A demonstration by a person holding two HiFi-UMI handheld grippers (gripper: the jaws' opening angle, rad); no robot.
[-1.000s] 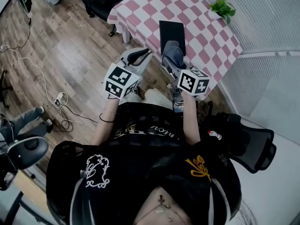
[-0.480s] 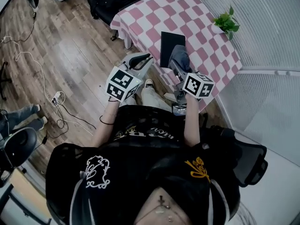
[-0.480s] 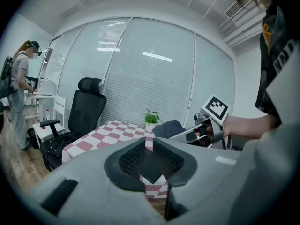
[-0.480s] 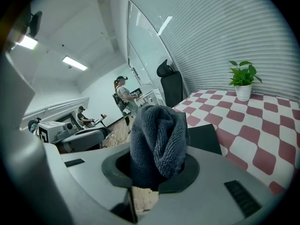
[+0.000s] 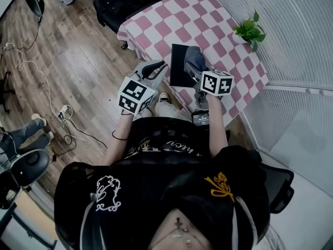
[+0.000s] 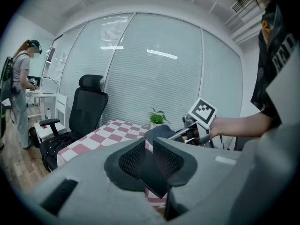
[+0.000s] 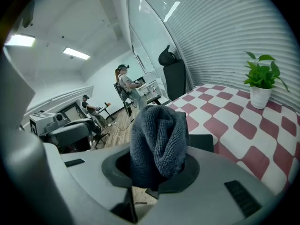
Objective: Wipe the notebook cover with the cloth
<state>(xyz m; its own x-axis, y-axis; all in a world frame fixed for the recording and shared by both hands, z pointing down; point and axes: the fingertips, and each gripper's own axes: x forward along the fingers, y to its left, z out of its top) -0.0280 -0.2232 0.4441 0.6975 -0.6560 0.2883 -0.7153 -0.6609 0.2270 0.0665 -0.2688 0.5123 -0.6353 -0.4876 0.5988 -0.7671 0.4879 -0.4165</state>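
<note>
The black notebook (image 5: pixel 179 66) lies flat near the front edge of the pink-and-white checked table (image 5: pixel 208 20). My right gripper (image 5: pixel 194 71) is shut on a bunched grey cloth (image 5: pixel 193 58), which hangs over the notebook's right edge. I cannot tell whether they touch. In the right gripper view the cloth (image 7: pixel 157 137) fills the jaws and the notebook (image 7: pixel 202 142) shows behind it. My left gripper (image 5: pixel 156 66) hovers left of the notebook, off the table edge, slightly open and empty. Through its gap (image 6: pixel 149 146) the notebook (image 6: pixel 153 177) shows.
A small potted plant (image 5: pixel 248 30) stands at the table's far right corner. A black office chair (image 6: pixel 86 111) is beyond the table's far end. Cables (image 5: pixel 62 111) lie on the wooden floor to the left. A person (image 6: pixel 21 93) stands at a desk far off.
My right gripper and the cloth have moved from the notebook's near end to its right side. The left gripper has held its place beside the table edge.
</note>
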